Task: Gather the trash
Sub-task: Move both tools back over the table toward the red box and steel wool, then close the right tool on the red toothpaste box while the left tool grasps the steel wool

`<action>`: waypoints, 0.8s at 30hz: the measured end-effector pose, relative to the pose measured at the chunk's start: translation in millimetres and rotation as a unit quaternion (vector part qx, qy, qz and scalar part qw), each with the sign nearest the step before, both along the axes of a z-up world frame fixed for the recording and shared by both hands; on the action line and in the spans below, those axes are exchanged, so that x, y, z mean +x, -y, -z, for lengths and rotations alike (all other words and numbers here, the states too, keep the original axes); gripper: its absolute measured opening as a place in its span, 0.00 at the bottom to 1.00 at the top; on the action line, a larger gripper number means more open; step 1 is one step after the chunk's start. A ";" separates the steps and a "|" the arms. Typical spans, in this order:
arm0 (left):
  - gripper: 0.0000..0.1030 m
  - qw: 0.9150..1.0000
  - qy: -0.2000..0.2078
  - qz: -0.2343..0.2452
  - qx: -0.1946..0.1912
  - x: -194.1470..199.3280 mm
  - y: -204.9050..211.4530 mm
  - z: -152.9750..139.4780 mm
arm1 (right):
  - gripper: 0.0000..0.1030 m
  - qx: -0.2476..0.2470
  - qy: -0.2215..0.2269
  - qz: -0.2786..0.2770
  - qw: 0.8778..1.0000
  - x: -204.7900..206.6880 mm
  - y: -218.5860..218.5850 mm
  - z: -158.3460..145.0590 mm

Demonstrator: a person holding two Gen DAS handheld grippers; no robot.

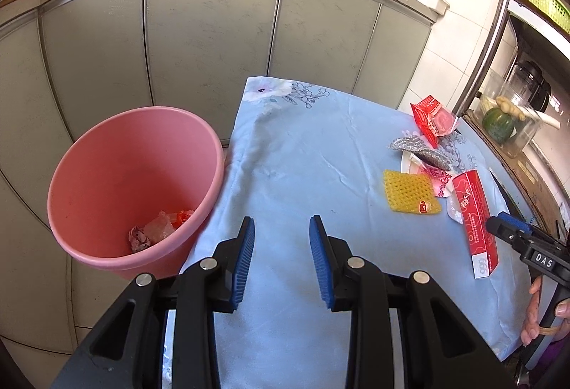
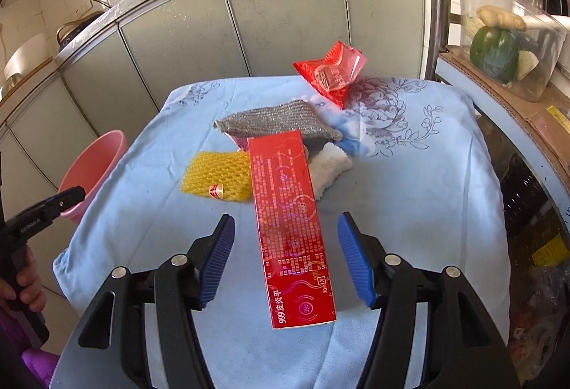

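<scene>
Blue-padded fingers of the right gripper [image 2: 285,242] are standing wide apart, released, straddling a long red carton [image 2: 290,232] without touching it; the carton is lying flat on the light blue floral cloth [image 2: 409,196], its near end printed "999" beside Chinese characters; beyond it a yellow foam net [image 2: 217,177] with a small red-and-gold sticker is lying just left, a white pad [image 2: 329,168] just right, and a silver mesh scourer [image 2: 281,121] behind; a crumpled red wrapper [image 2: 331,73] is sitting farther back. The left gripper [image 1: 281,257] is hanging released over bare cloth, beside the pink bucket [image 1: 107,153], which is holding crumpled scraps; "DAS" is showing on the right gripper's body.
</scene>
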State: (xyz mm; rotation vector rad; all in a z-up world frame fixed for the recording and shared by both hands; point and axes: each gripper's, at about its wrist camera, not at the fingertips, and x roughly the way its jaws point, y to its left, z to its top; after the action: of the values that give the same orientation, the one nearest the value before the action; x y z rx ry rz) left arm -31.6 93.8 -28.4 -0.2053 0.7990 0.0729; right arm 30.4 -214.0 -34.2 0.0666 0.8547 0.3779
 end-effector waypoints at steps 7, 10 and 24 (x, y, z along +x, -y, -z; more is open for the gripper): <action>0.30 1.000 -0.009 0.003 -0.004 6.3 4.9 0.9 | 0.59 -0.016 -0.003 -0.006 1.000 1.2 -5.4 9.7; 0.30 1.000 -0.011 0.009 -0.006 9.9 9.5 0.6 | 0.59 -0.016 -0.004 -0.006 1.000 1.9 -7.2 11.2; 0.42 0.997 -0.008 0.054 -0.060 43.2 51.3 -15.6 | 0.59 -0.019 -0.003 0.002 1.000 7.1 -4.0 17.2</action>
State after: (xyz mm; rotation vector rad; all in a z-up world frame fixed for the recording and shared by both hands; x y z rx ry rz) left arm 11.6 42.5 -12.7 -0.2742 0.8307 -0.0754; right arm 37.4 -210.0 -51.5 0.0340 0.8664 0.3571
